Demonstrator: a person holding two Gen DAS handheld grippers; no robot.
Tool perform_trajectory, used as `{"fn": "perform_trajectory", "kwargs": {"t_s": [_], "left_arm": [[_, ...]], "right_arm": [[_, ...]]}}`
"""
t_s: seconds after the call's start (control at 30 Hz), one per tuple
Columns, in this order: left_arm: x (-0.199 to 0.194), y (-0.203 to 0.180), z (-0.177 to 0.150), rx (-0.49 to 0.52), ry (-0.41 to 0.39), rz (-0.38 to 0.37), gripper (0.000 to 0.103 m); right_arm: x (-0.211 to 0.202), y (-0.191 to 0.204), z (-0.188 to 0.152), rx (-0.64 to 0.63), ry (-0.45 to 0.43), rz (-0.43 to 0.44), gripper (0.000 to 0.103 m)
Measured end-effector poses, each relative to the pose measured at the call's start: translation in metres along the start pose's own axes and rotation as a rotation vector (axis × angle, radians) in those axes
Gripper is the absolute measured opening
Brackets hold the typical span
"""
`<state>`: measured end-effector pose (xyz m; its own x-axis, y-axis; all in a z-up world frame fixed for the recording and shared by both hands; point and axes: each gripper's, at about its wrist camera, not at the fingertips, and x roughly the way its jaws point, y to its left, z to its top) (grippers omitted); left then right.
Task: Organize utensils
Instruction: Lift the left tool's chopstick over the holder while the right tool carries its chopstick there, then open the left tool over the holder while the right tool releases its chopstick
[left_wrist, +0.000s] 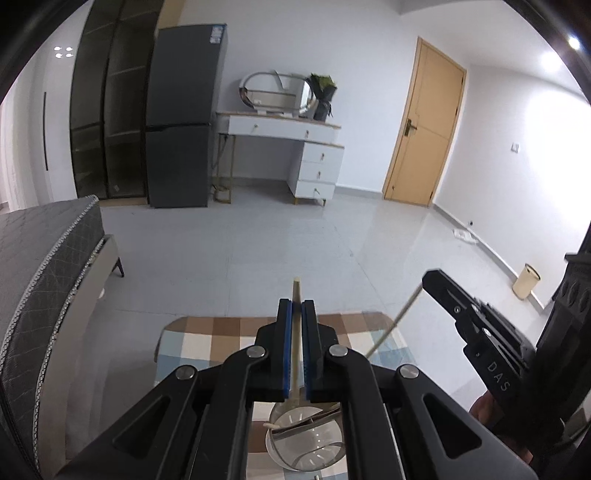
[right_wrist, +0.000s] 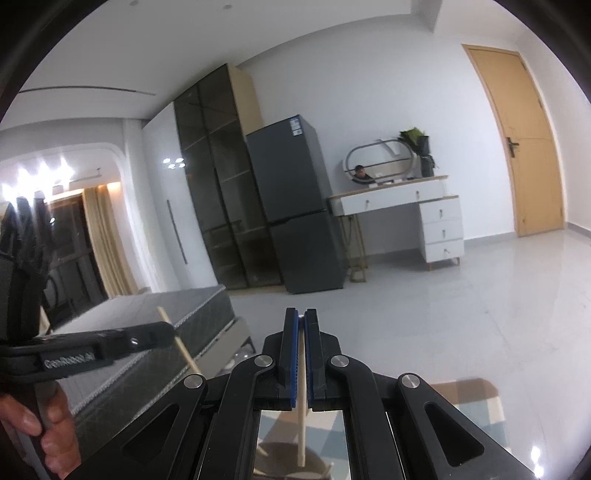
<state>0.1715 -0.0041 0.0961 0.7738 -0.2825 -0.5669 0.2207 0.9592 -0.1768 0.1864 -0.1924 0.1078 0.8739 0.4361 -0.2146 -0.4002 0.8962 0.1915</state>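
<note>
**Now, one chopstick in each gripper, holder waiting below**

Now, close in: the left gripper (left_wrist: 296, 306) is clamped on a pale chopstick (left_wrist: 296, 291), its blunt end poking up past the blue pads and the shaft running down between them. Right under it sits the round holder (left_wrist: 306, 443), clear-walled with dividers, on the checked mat (left_wrist: 207, 332). The right gripper (right_wrist: 301, 317) pinches its own chopstick (right_wrist: 301, 424) the same way, lower end hanging free over a dim round shape that's probably the same holder.

The step looks like dropping both sticks into a compartment. To do it well, I'd keep each stick near upright, line the lower tip over one slot before lowering, and let go only once the tip is inside the wall, or it may skid off the rim.

The left view gives the holder's dividers plainly and catches the right gripper side-on with its stick angled out. The right view hides the holder almost wholly, but shows the left gripper from the side, and a hand (right_wrist: 48, 435) on its grip.

Farther off: bed (left_wrist: 44, 258), fridge (left_wrist: 181, 118), desk (left_wrist: 284, 133), door (left_wrist: 424, 122).
</note>
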Motion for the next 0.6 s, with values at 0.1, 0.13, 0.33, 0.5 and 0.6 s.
{"fn": "perform_trajectory", "kwargs": {"t_s": [0.1,0.13,0.33,0.5,0.6], "left_arm": [[0.014,0.001,-0.011,0.0,0.034,-0.004,0.001],[0.016,0.002,-0.013,-0.007,0.038,-0.01,0.001],[0.025,0.008,-0.017,-0.055,0.06,-0.042,0.001],[0.029,0.009,-0.02,-0.062,0.106,-0.04,0.001],[0.032,0.006,-0.02,-0.062,0.135,-0.056,0.001]], "right_arm": [[0.008,0.0,-0.012,-0.022,0.011,0.026,0.003],[0.008,0.0,-0.016,-0.033,0.016,0.03,0.002],[0.017,-0.009,-0.035,-0.042,0.054,0.047,0.003],[0.019,-0.021,-0.049,0.006,0.103,0.046,0.003],[0.016,-0.024,-0.055,0.029,0.13,0.051,0.006]]}}
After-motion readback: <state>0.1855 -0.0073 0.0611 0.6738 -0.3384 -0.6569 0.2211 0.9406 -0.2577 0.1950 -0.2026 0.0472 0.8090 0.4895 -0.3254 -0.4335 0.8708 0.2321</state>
